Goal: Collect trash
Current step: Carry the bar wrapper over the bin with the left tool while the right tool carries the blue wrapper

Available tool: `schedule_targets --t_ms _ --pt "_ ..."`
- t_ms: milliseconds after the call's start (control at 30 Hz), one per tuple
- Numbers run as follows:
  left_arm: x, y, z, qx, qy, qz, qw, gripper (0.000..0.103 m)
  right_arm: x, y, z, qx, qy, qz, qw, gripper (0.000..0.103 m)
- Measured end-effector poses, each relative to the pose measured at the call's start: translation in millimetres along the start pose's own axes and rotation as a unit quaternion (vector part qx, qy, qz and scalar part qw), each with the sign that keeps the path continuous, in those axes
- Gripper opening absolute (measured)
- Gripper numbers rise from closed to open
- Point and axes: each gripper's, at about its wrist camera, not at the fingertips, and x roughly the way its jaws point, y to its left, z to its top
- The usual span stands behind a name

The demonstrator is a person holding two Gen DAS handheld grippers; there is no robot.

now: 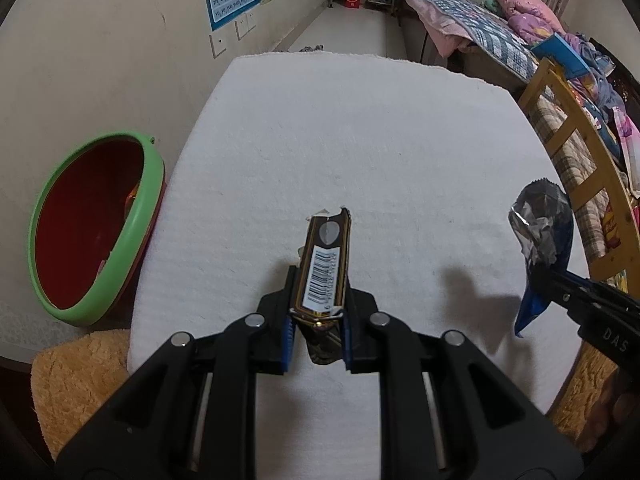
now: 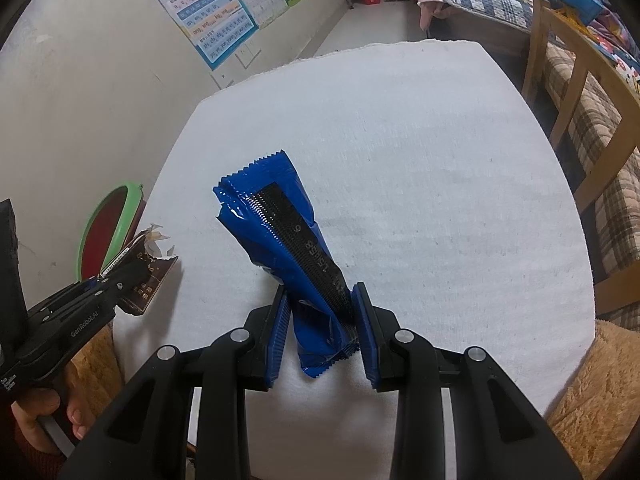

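At the left edge of the left wrist view a green-rimmed bin (image 1: pixel 94 226) sits on the floor against the wall, just beside the white-covered table (image 1: pixel 360 140). Its inside is dark red, and from here I can see nothing lying in it, though the bottom is in shadow. Below it, at the lower left, a corner of orange fleece (image 1: pixel 76 376) pokes out from under the table edge.

In the lower middle of that view the left gripper (image 1: pixel 318 312) has its jaws closed tight on a torn dark brown wrapper (image 1: pixel 326 268) with gold lines and a white barcode label. The wrapper stands up out of the pads, its ripped end uppermost, held clear of the table top.

Further right, at the right edge, the right gripper (image 1: pixel 560 280) comes in holding a blue wrapper (image 1: pixel 542 240), whose silvery inner foil shows at the crumpled top.

The right wrist view gives that grip close up: the right gripper (image 2: pixel 320 320) has its jaws part way closed, the blue pads pinching the blue wrapper (image 2: pixel 280 232) near its lower end, the rest slanting up to the left above the table. At the left edge of this view a hand (image 2: pixel 44 416) carries the left gripper (image 2: pixel 132 280) with the brown wrapper (image 2: pixel 150 276), the green bin (image 2: pixel 110 232) just behind it.

A bed with a checked quilt (image 1: pixel 472 24) fills the upper right.
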Motion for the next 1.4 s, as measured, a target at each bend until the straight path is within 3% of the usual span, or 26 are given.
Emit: schedule_targets --t_ms 400,933,1400 --pt "-10 23 -2 -0.021 -0.015 0.008 0.9996 0.017 -1 23 6 -0.03 -0.002 -0.001 1.0 0.031" --pt "-33 91 1 -0.091 -0.05 0.041 0.9938 0.017 -3 92 36 -0.11 -0.024 0.013 0.994 0.031" --pt "-52 195 11 -0.17 -0.087 0.103 0.9761 0.017 13 210 57 -0.227 -0.036 0.051 0.972 0.031"
